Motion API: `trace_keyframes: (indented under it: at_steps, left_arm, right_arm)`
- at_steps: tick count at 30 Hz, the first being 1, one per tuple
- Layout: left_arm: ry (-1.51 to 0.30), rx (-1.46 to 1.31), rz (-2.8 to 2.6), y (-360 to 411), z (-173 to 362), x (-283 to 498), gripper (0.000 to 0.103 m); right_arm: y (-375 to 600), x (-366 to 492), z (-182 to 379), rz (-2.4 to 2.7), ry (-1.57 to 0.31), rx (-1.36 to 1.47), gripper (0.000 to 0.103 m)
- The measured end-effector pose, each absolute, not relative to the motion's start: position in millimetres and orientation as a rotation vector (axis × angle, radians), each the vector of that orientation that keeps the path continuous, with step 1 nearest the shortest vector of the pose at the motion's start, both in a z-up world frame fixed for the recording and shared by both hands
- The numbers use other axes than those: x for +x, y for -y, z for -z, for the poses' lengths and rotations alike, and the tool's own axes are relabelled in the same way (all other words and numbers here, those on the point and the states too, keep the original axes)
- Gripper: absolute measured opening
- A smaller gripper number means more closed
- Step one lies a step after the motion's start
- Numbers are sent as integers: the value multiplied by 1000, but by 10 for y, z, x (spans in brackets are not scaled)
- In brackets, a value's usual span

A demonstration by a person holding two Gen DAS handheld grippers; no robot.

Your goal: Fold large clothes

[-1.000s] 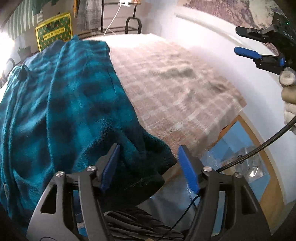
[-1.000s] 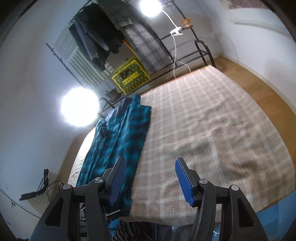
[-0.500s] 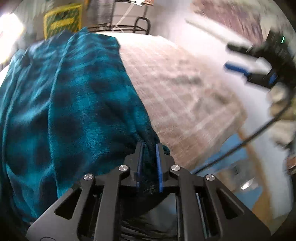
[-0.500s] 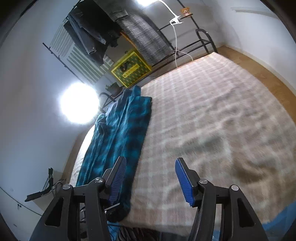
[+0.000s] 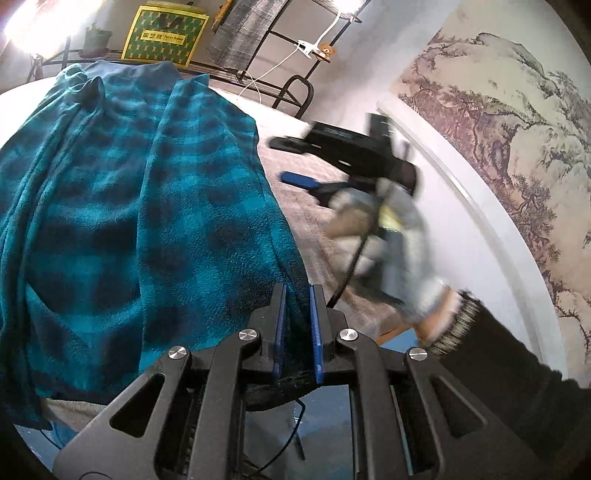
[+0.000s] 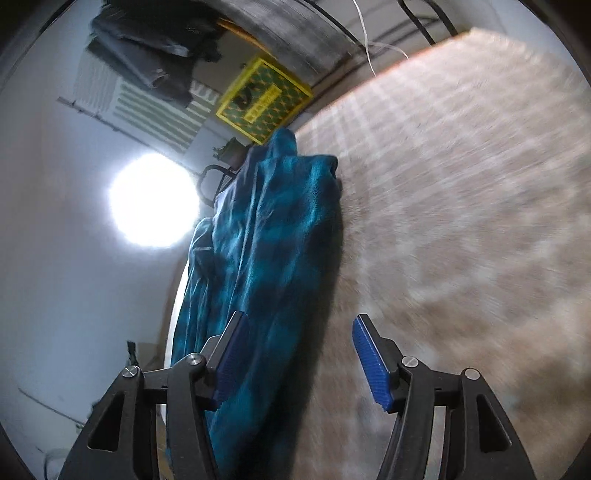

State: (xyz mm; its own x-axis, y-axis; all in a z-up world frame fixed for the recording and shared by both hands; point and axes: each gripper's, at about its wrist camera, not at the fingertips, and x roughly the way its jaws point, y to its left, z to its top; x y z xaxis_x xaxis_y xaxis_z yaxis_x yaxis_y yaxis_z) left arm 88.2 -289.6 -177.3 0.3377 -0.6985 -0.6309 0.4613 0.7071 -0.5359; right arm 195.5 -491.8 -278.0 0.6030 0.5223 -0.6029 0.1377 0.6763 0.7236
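Note:
A teal and dark checked fleece garment (image 5: 129,206) lies lengthwise along the left side of a bed with a beige checked cover (image 6: 461,206). My left gripper (image 5: 297,325) is shut on the garment's near right corner, cloth pinched between its blue pads. The right gripper (image 5: 295,162), held by a gloved hand (image 5: 384,236), shows blurred in the left wrist view, over the cover beside the garment's right edge. In its own view my right gripper (image 6: 299,350) hovers low over that edge of the garment (image 6: 266,251), jaws opening, nothing pressed between the pads.
A yellow and green box (image 5: 162,33) and a black metal rack (image 5: 280,55) with hanging clothes stand beyond the bed's far end. A wall with a landscape mural (image 5: 498,122) runs along the right. A bright lamp (image 6: 151,199) glares at the left.
My left gripper closed on the garment's corner and lifted it a little while rolling. The right gripper swept down and leftward from high over the bed to the garment's right edge.

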Motion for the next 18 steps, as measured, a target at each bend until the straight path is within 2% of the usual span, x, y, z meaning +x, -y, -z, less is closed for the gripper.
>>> trace_keyframes:
  at_steps: [5,6,8,9,10,12,18]
  left_arm:
    - [-953,-324,775,2788,1733,913,10]
    - [-952,-332,775,2767,1726,920,10]
    - [-949,-348,776,2714,1722,927,10]
    - [-947,-352,775,2704,1721,924,10]
    - [-947,-357,775,2694,1726,924,10]
    - [-954,-380,779,2654,1752,933,10]
    - [-949,-447,791,2515,1788,930,10]
  right_arm:
    - [4669,2367,3012,-248,-940,848,61]
    - [4604,2436,3036,-249,-942,837,58]
    - [4531,2512,3076,-253,-946,836,47]
    - [4505,2548,3106,-254,-951,847,32]
    - [4472,2590,3132,-268,-958,865,22]
    - [4406,2621,3111,-281,-961,859,9]
    - [4258,2645,2577,-167,-982,602,6]
